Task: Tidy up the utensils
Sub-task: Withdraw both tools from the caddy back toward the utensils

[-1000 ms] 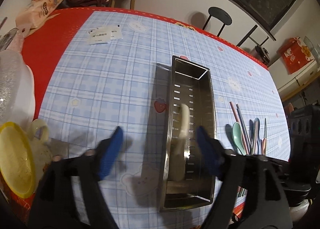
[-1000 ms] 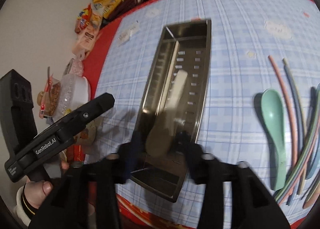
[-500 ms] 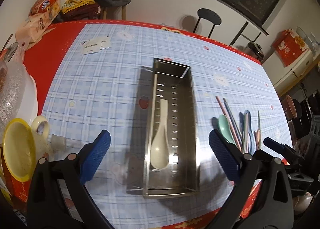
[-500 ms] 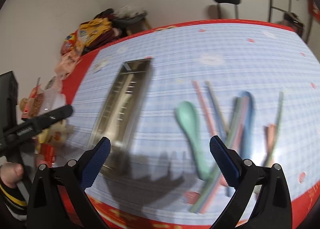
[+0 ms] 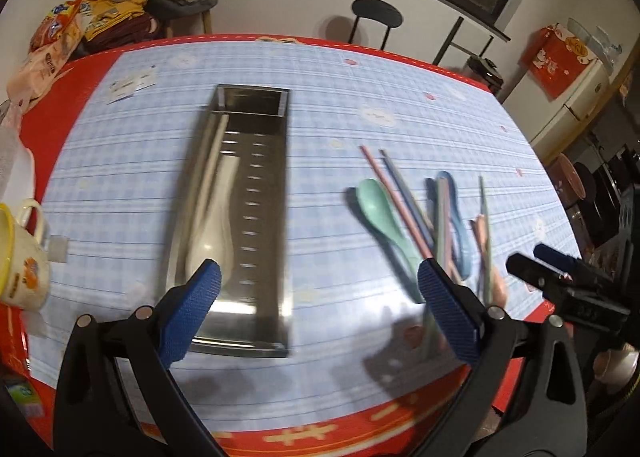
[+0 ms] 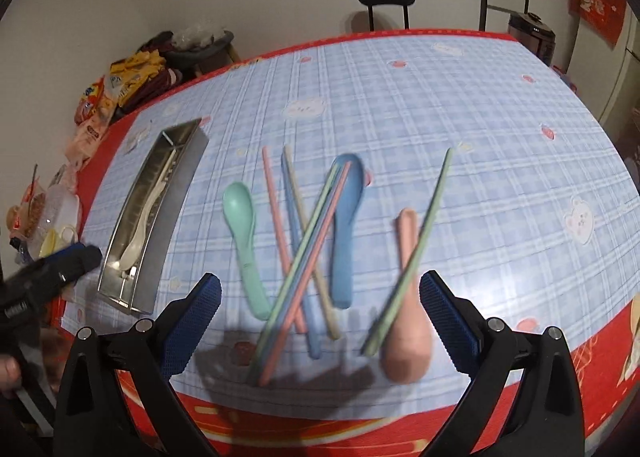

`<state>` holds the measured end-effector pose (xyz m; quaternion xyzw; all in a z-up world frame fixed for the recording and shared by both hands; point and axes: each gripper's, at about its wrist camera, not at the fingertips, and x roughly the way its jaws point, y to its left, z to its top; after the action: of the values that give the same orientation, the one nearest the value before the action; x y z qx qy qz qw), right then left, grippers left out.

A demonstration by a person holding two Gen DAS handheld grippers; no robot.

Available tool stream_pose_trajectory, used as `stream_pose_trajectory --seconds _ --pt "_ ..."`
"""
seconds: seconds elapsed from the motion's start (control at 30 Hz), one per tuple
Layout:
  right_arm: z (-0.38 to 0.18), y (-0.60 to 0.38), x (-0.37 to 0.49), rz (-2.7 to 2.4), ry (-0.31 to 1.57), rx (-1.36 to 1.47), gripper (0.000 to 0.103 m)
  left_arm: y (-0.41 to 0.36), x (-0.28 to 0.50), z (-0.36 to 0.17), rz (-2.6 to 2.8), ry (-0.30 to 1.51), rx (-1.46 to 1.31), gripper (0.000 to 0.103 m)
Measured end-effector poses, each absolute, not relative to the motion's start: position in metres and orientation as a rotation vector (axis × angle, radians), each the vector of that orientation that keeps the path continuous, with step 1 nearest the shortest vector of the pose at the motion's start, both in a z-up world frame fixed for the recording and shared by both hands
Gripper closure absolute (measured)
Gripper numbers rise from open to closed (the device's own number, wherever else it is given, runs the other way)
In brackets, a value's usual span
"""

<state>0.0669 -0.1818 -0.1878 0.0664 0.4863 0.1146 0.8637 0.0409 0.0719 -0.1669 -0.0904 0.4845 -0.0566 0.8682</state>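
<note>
No legible writing; blurred packets [image 5: 60, 23]

Both views are evenly lit from overhead, with strong fisheye bending and dark corners. Soft shadows are cast near the table edge [image 6: 360, 429]; motion blur is seen throughout.

In the left view, the tray [image 5: 240, 217] and spoons [image 5: 380, 213] smear with blur, and a finger [image 5: 192, 313] covers the tray's near corner. The mug [image 5: 20, 257] is cut by the edge. In the right view, the chopsticks [image 6: 304, 253] blur near the bench [image 6: 500, 177] front.
</note>
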Motion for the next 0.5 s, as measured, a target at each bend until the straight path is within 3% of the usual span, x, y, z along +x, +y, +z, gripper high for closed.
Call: stream_pose_trajectory --seconds 0.5 --pt "-0.219 -0.243 0.088 0.305 1.120 0.109 0.006 0.004 0.043 -0.191 -0.015 1.131 -0.215 0.006"
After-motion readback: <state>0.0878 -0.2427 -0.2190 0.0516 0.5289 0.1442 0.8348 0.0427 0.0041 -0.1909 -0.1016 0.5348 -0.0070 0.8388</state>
